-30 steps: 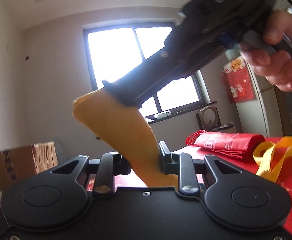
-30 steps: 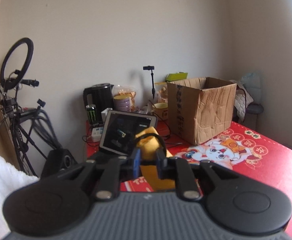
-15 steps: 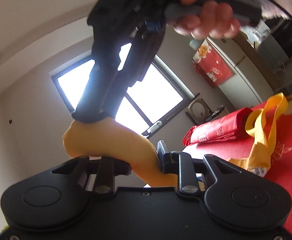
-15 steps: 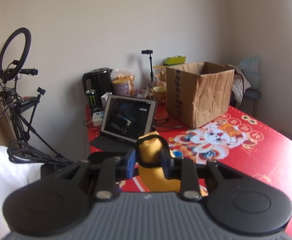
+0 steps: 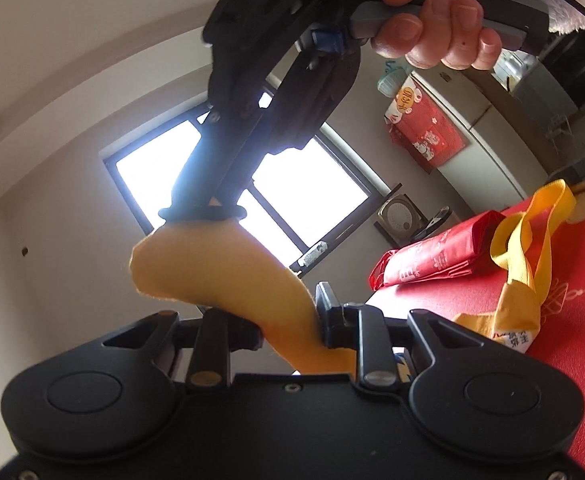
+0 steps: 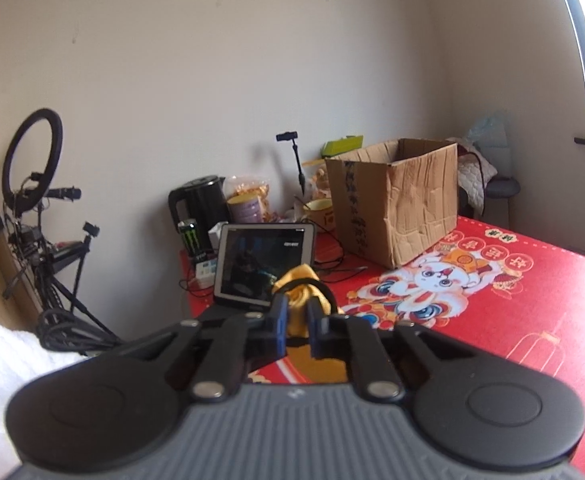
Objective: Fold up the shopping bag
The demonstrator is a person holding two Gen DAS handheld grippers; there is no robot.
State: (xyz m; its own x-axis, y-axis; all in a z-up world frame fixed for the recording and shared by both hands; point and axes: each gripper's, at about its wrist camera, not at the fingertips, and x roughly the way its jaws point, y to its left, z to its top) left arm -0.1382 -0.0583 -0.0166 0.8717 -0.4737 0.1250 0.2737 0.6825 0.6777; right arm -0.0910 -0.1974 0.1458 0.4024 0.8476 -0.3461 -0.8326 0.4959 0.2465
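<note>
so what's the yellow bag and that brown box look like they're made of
Yellow bag: seemingly soft non-woven fabric, matte; it bends limply and shows a fuzzy cut edge.
Brown box: corrugated cardboard, dull and uncoated; its side is creased and dented, and its top flaps stand open.

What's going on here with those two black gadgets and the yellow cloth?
A person is folding a yellow shopping bag over a red table, with a hand-held gripper in each hand. The left hand-held gripper pinches the bag's fabric low down. The right hand-held gripper is closing on a bunched part of it higher up. Another red bag lies folded on the table.
</note>
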